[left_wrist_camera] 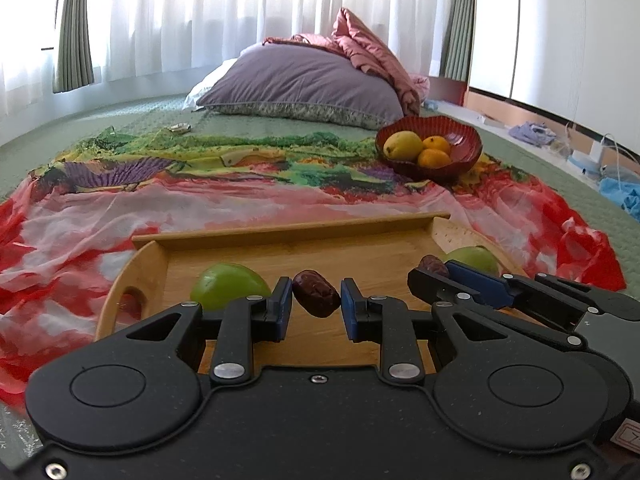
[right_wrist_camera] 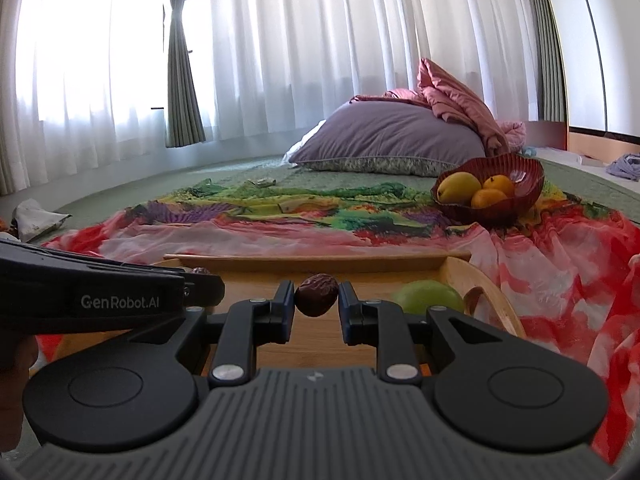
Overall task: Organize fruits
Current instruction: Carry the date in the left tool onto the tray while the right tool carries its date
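A wooden tray point(left_wrist_camera: 280, 236) lies on a colourful cloth on the bed. My left gripper point(left_wrist_camera: 316, 300) stands around a brown date point(left_wrist_camera: 316, 294) over the tray, its pads close on both sides, with small gaps showing. A green fruit point(left_wrist_camera: 228, 286) sits just left of it. My right gripper point(right_wrist_camera: 317, 298) is shut on another date point(right_wrist_camera: 317, 294); it also shows in the left wrist view point(left_wrist_camera: 434, 266), beside a second green fruit point(right_wrist_camera: 428, 296). A red bowl point(left_wrist_camera: 464, 152) farther back holds a yellow mango point(left_wrist_camera: 402, 145) and two oranges point(left_wrist_camera: 434, 158).
A purple pillow point(left_wrist_camera: 304, 84) and a pink blanket point(left_wrist_camera: 372, 48) lie behind the bowl. White curtains close off the back. Clutter lies along the right floor edge point(left_wrist_camera: 616, 184). The cloth point(left_wrist_camera: 200, 200) spreads around the tray.
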`<act>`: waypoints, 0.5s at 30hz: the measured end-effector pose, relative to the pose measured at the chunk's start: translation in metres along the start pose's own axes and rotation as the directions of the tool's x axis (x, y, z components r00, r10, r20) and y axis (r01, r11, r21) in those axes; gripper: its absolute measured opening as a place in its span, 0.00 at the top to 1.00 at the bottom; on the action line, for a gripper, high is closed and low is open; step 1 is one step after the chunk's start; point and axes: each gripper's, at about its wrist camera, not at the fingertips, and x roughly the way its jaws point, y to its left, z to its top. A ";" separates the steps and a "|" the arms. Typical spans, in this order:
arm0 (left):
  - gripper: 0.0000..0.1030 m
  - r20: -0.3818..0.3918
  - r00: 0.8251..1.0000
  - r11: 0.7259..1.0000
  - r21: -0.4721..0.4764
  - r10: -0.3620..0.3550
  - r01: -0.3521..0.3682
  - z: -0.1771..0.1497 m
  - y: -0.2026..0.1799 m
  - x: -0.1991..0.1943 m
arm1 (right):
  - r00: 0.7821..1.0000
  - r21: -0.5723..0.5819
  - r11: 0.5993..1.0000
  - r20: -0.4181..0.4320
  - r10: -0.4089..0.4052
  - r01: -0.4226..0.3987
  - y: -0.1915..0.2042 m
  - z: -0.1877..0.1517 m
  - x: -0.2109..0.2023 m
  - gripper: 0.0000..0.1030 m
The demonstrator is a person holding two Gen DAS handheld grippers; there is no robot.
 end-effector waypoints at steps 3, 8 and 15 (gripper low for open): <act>0.76 -0.009 1.000 1.000 0.000 0.008 -0.008 0.000 -0.002 0.010 | 1.000 0.016 1.000 -0.015 0.002 -0.002 -0.005 -0.002 0.005 0.74; 0.76 -0.030 0.999 1.000 -0.015 0.027 -0.027 -0.001 0.000 0.020 | 1.000 0.000 1.000 -0.021 0.000 0.000 -0.006 -0.004 0.011 0.73; 0.76 -0.055 0.998 0.999 -0.012 0.030 -0.031 -0.003 0.000 0.028 | 0.999 -0.005 1.000 -0.048 0.002 -0.002 -0.007 -0.004 0.015 0.73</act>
